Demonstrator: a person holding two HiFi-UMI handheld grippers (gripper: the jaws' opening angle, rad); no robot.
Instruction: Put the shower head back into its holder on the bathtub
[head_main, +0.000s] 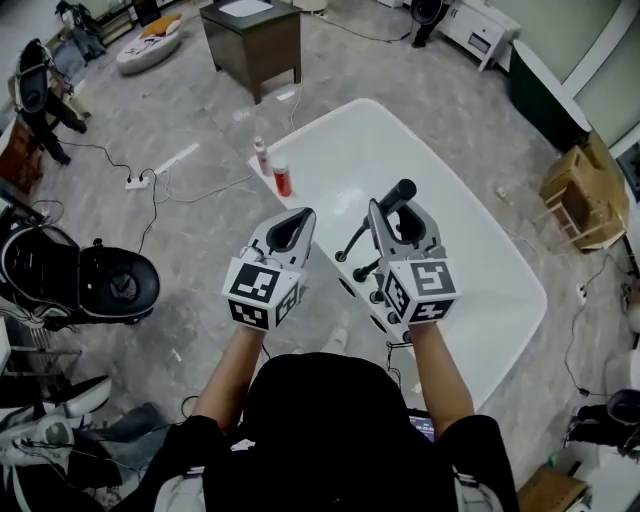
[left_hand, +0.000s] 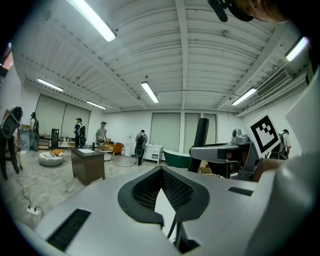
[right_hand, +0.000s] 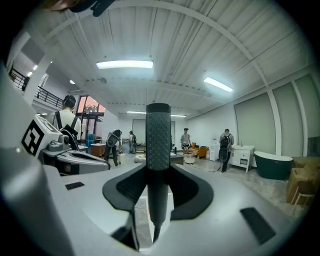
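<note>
Two claws point roughly level over the near rim of the white bathtub (head_main: 470, 250), the largest item in the work area. The tub extends ahead of both claws and out to the right. Its basin is bare, so there is open room ahead of the right claw. Grey floor (head_main: 200, 120) lies to the left of the left claw.

The right claw (head_main: 398, 212) has its jaws partly spread and clamped on the shower head (head_main: 401, 191), a dark, textured stick-type unit. The unit stands upright between the pads. Its upper end projects above the jaws and its thinner lower end hangs below them. Judgement: this mid-body grip leaves the lower end free to enter a holder from above.

The left claw (head_main: 291, 229) sits beside the right claw, apart from it. Its jaw tips meet and nothing is between them. Judgement: it is kept clear of the hose as a spare.

The hose (head_main: 350, 241) runs down from under the right claw to the dark fittings (head_main: 368, 276) on the tub rim, directly below that claw. The holder is presumably among these fittings, but which one cannot be determined. Judgement: lowering calls for care that the hose does not snag on them.

A red bottle (head_main: 282, 178) and a pale bottle (head_main: 261, 155) stand on the rim ahead of the left claw, well apart from the fittings.
</note>
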